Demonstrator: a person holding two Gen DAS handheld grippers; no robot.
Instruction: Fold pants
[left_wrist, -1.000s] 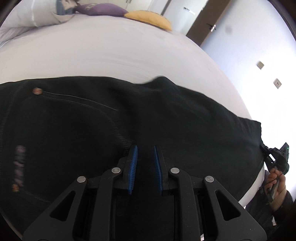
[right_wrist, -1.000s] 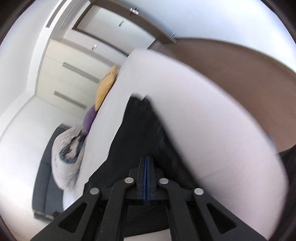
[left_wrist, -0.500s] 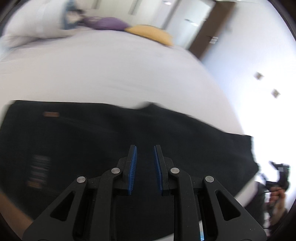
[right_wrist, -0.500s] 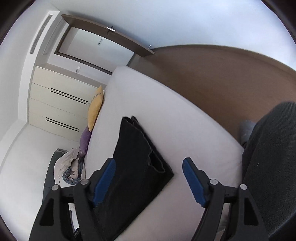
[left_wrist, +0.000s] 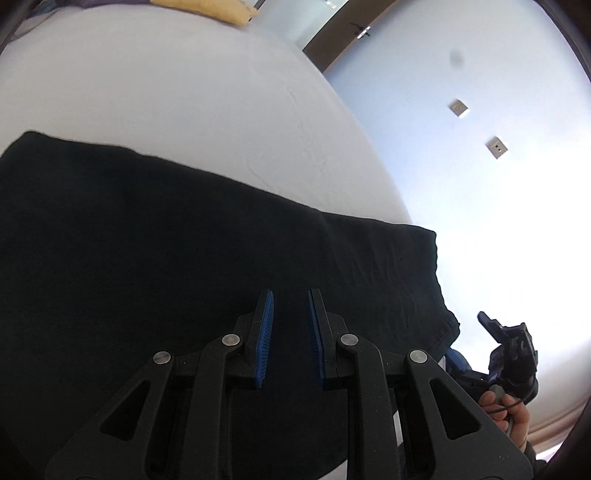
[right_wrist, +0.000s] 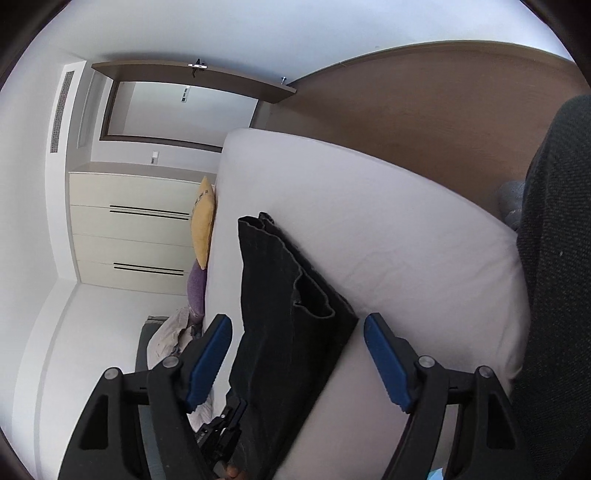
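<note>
The black pants (left_wrist: 192, 266) lie flat on the white bed (left_wrist: 184, 103), folded lengthwise so that one leg lies on the other, with the hems (right_wrist: 314, 295) at the end near the right claw. The cloth looks like dark denim or a thick cotton: soft and limp, not slippery, of moderate weight. I judge it will sag if lifted at one point only, so it is better to take both layers together at a hem corner or at the waist edge, and to carry the end over in one sweep.

The left claw (left_wrist: 290, 328) hovers over the middle of the pants with its jaws nearly closed, a narrow gap between the blue pads and no cloth in it. The right claw (right_wrist: 297, 354) has just been opening: its jaws stand wide apart, one on each side of the hem end, and the pads do not press on the fabric, so it is released. In the left wrist view the right claw shows small, held in the person's hand (left_wrist: 511, 415) beyond the hem end.

The bed sheet is smooth and gives a soft support with much free place around the pants. At the far end lie a yellow cushion (right_wrist: 204, 221) and a purple cushion (right_wrist: 195, 291). Behind are a cream drawer cabinet (right_wrist: 133, 229), white walls and a brown floor (right_wrist: 424, 110).
</note>
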